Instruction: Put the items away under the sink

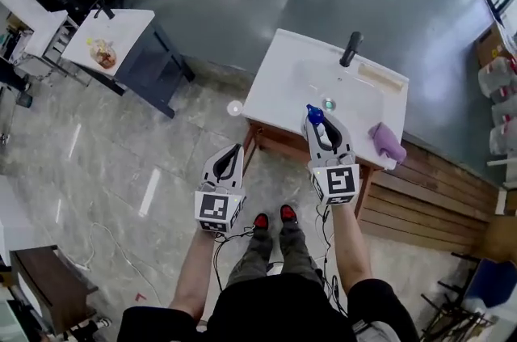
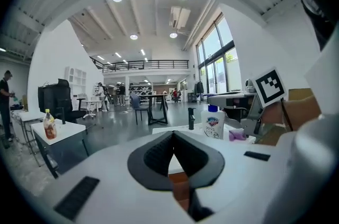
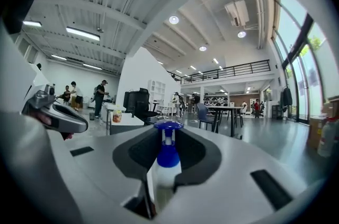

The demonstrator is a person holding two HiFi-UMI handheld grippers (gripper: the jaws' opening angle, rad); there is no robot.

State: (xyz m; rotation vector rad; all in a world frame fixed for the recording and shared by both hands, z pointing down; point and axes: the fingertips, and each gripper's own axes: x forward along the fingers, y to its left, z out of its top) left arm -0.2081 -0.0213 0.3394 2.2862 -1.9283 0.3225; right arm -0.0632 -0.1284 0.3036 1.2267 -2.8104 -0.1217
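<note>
Clamping the soap pump bottle (image 3: 165, 158) upright over the sink vanity's (image 1: 279, 116) front edge, the right gripper (image 1: 324, 122) likely guards against spills; left gripper (image 2: 172, 138) jaws together, empty, free to help

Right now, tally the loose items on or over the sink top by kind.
Pump bottle: 1, held in the right hand-held gripper
Purple cloth: 1
Beige flat item: 1
Total: 3
</note>
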